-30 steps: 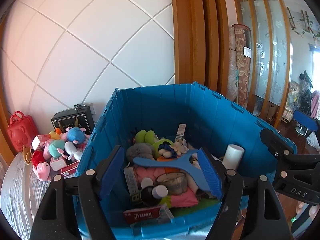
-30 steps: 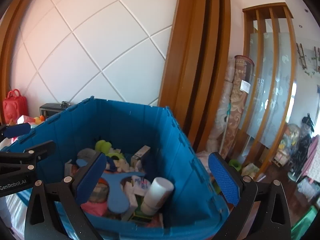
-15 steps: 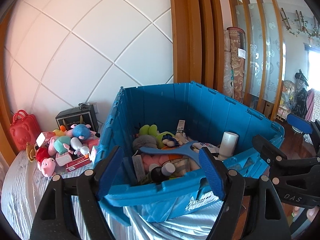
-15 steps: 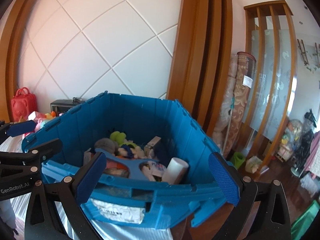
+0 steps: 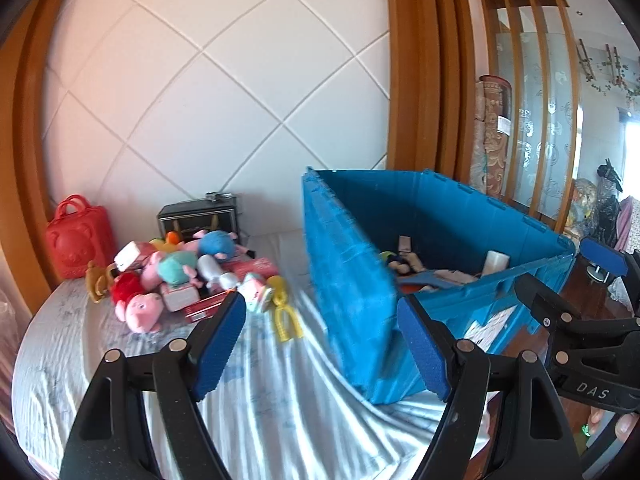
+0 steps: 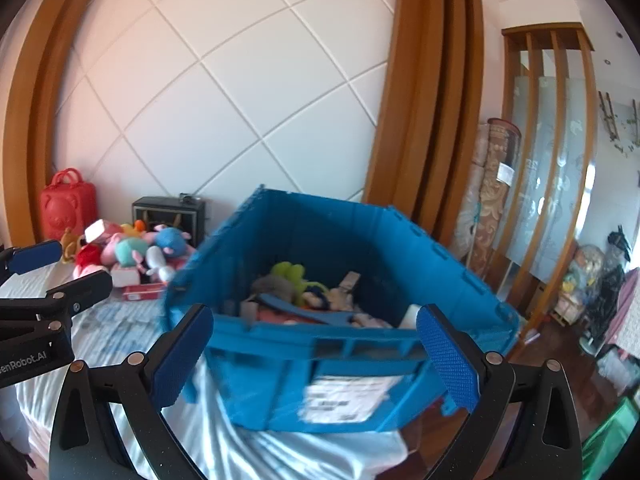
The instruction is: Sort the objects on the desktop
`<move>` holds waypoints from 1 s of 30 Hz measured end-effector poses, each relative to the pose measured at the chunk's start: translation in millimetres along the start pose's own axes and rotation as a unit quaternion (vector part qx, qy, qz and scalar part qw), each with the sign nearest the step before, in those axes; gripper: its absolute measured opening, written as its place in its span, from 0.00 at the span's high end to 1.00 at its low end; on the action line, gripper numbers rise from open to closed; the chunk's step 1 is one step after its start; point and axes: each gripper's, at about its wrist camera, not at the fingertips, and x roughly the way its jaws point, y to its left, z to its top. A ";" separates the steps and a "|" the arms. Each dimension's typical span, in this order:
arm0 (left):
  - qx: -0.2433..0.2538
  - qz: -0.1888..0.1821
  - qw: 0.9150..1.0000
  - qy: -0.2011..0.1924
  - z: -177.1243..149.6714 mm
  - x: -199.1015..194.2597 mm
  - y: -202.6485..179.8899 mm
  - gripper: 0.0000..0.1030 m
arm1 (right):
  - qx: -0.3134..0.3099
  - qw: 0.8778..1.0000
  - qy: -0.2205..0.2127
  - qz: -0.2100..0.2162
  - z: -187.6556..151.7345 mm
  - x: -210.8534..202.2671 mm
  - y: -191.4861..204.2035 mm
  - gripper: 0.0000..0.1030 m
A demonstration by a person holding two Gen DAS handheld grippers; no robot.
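1. Both grippers have drawn back from the blue crate [image 6: 320, 360]; earlier the jaws hung over its contents.
2. Left gripper [image 5: 320, 354]: jaws wide apart, holding nothing. Right gripper [image 6: 316, 356]: same.
3. Plush toys [image 5: 168, 276] lie ahead-left of the left jaws, nearer that hand.
4. Crate corner stands between the left jaws; yellow toy [image 5: 286, 312] lies just ahead.

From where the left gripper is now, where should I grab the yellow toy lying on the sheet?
Take the yellow toy across its narrow upper stem, coming from above and the near side. Its lower end splits into two prongs, too wide and open to pinch well. The left gripper is open and empty, though toys crowd the stem's far side.
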 end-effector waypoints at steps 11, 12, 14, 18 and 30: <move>-0.048 0.056 0.997 0.007 -42.6 -38.1 121.5 0.24 | 0.008 0.999 0.000 0.034 -4.2 -33.4 107.7 0.00; -0.054 0.064 0.996 0.009 -44.7 -37.8 131.5 0.24 | 0.003 0.999 0.004 0.041 -2.4 -32.0 116.6 0.00; -0.067 0.076 0.995 0.012 -47.5 -34.1 149.0 0.24 | -0.004 0.999 0.006 0.051 1.8 -26.4 130.9 0.00; -0.092 0.107 0.990 0.027 -54.6 -17.7 183.1 0.24 | -0.015 0.997 0.003 0.077 8.4 -6.5 152.4 0.00; -0.156 0.206 0.962 0.085 -46.4 73.3 265.8 0.24 | -0.041 0.980 0.038 0.193 23.9 145.8 207.3 0.00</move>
